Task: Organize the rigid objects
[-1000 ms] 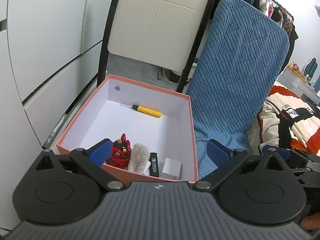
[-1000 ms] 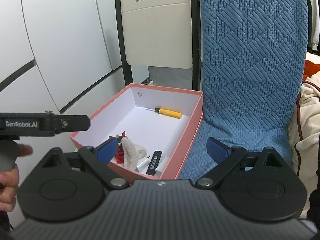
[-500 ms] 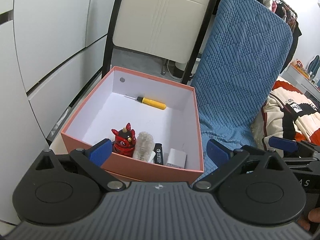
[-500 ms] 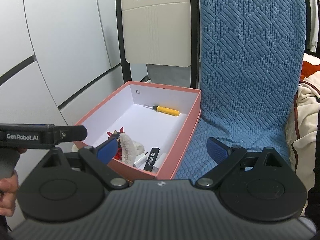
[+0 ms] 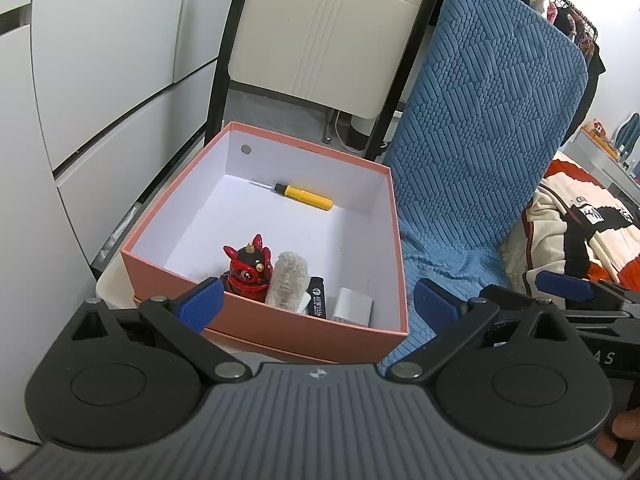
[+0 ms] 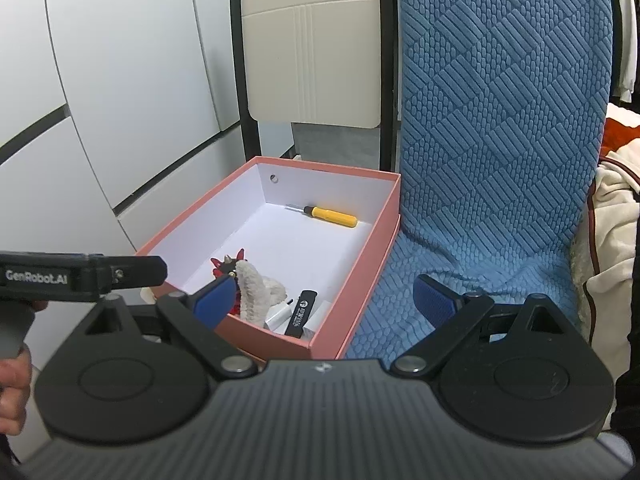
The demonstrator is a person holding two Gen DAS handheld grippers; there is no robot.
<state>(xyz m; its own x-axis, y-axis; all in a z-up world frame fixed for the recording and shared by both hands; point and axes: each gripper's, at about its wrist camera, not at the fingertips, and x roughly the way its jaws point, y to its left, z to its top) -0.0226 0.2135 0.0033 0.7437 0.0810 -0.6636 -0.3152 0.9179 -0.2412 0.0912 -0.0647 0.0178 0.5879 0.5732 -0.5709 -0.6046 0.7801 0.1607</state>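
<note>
A pink box (image 5: 168,220) (image 6: 362,256) with a white inside stands beside a blue cushion. In it lie a yellow screwdriver (image 5: 308,197) (image 6: 334,216) at the far end, and at the near end a red figurine (image 5: 248,270) (image 6: 226,266), a pale knobbly object (image 5: 286,282) (image 6: 252,292), a black stick (image 5: 317,302) (image 6: 301,312) and a white block (image 5: 354,305). My left gripper (image 5: 316,302) is open and empty, held back from the box's near wall. My right gripper (image 6: 324,300) is open and empty too, over the box's near right corner.
The blue textured cushion (image 5: 476,152) (image 6: 496,128) leans to the right of the box. A cream folding chair (image 5: 320,32) (image 6: 312,60) stands behind it. White cabinet doors (image 5: 92,60) line the left. A striped garment (image 5: 580,228) lies at the right. A hand (image 6: 12,396) holds the left gripper's body.
Both grippers have drawn back and risen from the box, so more of its inside shows. Nothing in the box has moved, and both stay open.
</note>
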